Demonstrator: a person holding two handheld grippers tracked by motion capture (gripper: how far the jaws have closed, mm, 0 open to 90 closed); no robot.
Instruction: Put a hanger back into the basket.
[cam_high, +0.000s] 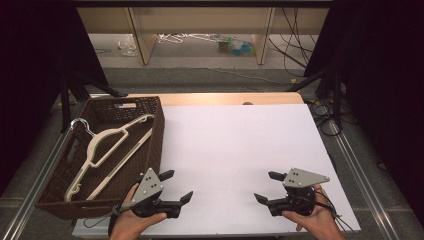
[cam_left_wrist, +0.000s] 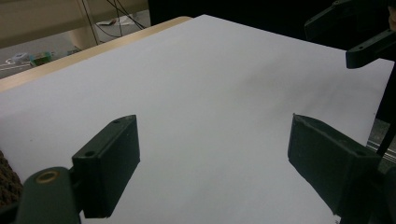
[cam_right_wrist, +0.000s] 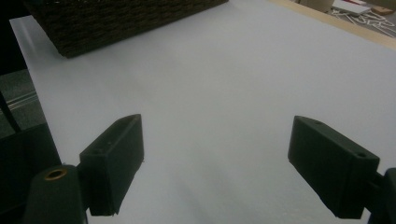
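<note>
A dark brown woven basket stands at the table's left and holds two cream clothes hangers, one with a metal hook. My left gripper hovers open just right of the basket's near corner, its jaws pointing right over the white sheet. My right gripper is open near the front right, jaws pointing left. In the left gripper view the jaws stand wide apart over bare white sheet. The right gripper view shows its jaws spread, with the basket farther off.
The white sheet covers most of the wooden table. Metal rails run along both table sides. Beyond the far edge are shelving legs, cables and small clutter on the floor. Black curtains flank the table.
</note>
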